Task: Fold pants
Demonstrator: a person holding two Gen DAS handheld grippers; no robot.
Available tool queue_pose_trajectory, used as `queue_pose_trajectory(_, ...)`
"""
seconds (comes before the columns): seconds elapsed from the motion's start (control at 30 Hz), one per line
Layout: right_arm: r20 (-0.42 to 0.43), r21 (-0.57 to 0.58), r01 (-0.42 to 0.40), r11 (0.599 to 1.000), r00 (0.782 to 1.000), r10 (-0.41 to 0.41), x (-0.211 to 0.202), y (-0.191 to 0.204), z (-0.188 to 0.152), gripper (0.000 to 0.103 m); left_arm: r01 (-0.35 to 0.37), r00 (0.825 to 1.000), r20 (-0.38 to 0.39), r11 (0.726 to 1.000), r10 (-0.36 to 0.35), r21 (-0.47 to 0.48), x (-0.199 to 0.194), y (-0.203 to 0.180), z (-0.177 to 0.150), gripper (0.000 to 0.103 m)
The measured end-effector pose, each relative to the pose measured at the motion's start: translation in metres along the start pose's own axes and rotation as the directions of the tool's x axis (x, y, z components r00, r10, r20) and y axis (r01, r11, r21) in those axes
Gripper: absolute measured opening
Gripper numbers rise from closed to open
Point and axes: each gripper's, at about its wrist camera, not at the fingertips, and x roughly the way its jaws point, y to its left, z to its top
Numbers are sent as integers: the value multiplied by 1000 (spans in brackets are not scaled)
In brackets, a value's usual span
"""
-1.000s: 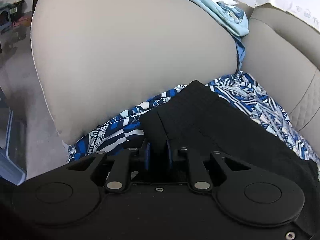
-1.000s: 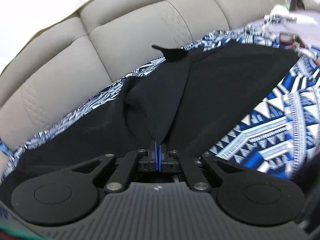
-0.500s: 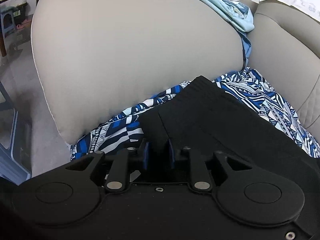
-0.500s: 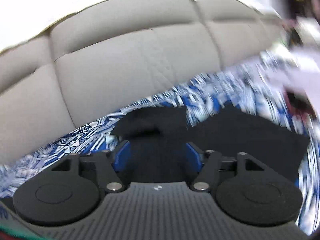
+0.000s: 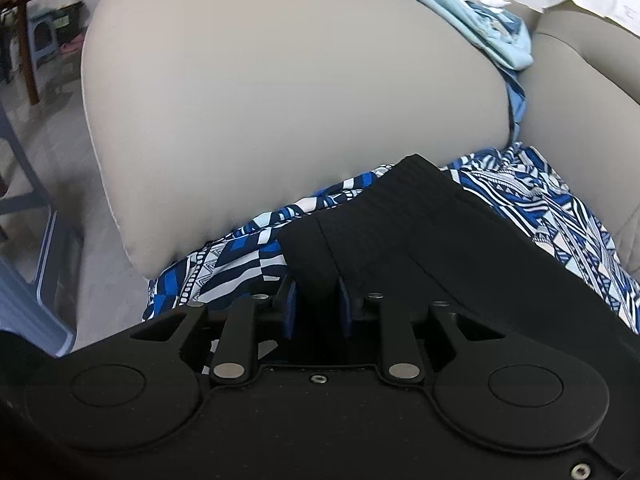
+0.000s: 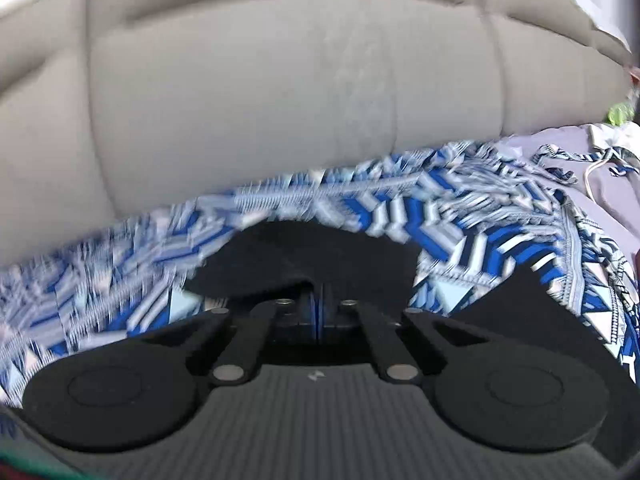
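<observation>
Black pants (image 5: 460, 264) lie on a blue and white patterned cloth (image 5: 232, 268) spread over a beige sofa seat. My left gripper (image 5: 316, 292) is shut on a fold at the waistband corner, near the sofa's armrest (image 5: 280, 100). In the blurred right wrist view, my right gripper (image 6: 316, 292) has its blue pads together, pinching an edge of the black pants (image 6: 320, 248), which rises like a tent over the fingertips. More of the black fabric (image 6: 520, 320) lies to the right on the patterned cloth (image 6: 440, 208).
The sofa backrest (image 6: 280, 100) rises just behind the cloth. A light blue garment (image 5: 480, 28) hangs over the armrest's far end. A lilac garment with a cord (image 6: 580, 168) lies at the right. A blue plastic stool (image 5: 24, 280) stands on the floor at the left.
The right gripper let go of the fold, swung sideways along the sofa, opened wide over another part of the pants and shut on it. The left gripper kept its hold and barely moved.
</observation>
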Motion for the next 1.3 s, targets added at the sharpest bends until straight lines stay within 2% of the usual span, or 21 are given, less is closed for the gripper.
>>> queue_pose_trajectory(0.13, 124, 147, 68, 987, 988, -87, -37, -43, -6, 3, -14, 1000, 0, 1000, 14, -5, 1, -1, 0, 22)
queue_pose_trajectory(0.27, 165, 258, 102, 961, 975, -148, -75, -90, -32, 4, -21, 1000, -8, 1000, 21, -12, 2, -2, 2, 23)
queue_pose_trajectory(0.4, 106, 302, 158, 940, 974, -198, -88, -128, -67, 4, -28, 999, -20, 1000, 28, -8, 3, -4, 5, 23)
queue_pose_trajectory(0.5, 37, 410, 178, 895, 977, -211, -86, -157, -86, 4, -29, 999, -29, 1000, 29, -10, 4, -3, 6, 23)
queue_pose_trajectory(0.57, 41, 450, 169, 877, 977, -210, -93, -168, -94, 4, -33, 999, -32, 999, 32, -9, 5, -4, 7, 23)
queue_pose_trajectory(0.7, 12, 407, 192, 893, 976, -216, -92, -176, -100, 3, -53, 998, -15, 999, 53, 8, 4, -9, 4, 23)
queue_pose_trajectory(0.9, 28, 419, 188, 888, 975, -219, -96, -179, -101, 4, -68, 998, 2, 997, 68, 31, 2, -11, 1, 24)
queue_pose_trajectory(0.97, 36, 416, 198, 888, 972, -233, -94, -182, -100, 7, -75, 997, 3, 997, 75, 36, 2, -12, 2, 24)
queue_pose_trajectory(1.0, 35, 421, 206, 883, 969, -243, -93, -184, -100, 21, -82, 997, 8, 996, 81, 46, 1, -13, 2, 24)
queue_pose_trajectory(1.07, 70, 428, 165, 889, 974, -215, -96, -187, -100, 44, -91, 996, 24, 993, 89, 72, -3, -17, 1, 25)
queue_pose_trajectory(1.1, 100, 431, 135, 892, 975, -197, -100, -187, -100, 62, -88, 996, 34, 992, 85, 87, -7, -18, -1, 28)
queue_pose_trajectory(1.13, 141, 434, 103, 895, 974, -180, -107, -185, -100, 77, -76, 996, 45, 992, 72, 104, -12, -20, -3, 41)
queue_pose_trajectory(1.17, 183, 433, 79, 898, 968, -174, -114, -182, -101, 82, -60, 997, 62, 992, 53, 115, -18, -21, -6, 52)
queue_pose_trajectory(1.23, 266, 406, 38, 913, 951, -158, -128, -169, -101, 91, -32, 992, 128, 991, 15, 132, -36, -24, -11, 56)
queue_pose_trajectory(1.3, 323, 342, 16, 940, 937, -133, -135, -148, -99, 93, -8, 976, 214, 986, -28, 166, -57, -31, -17, 62)
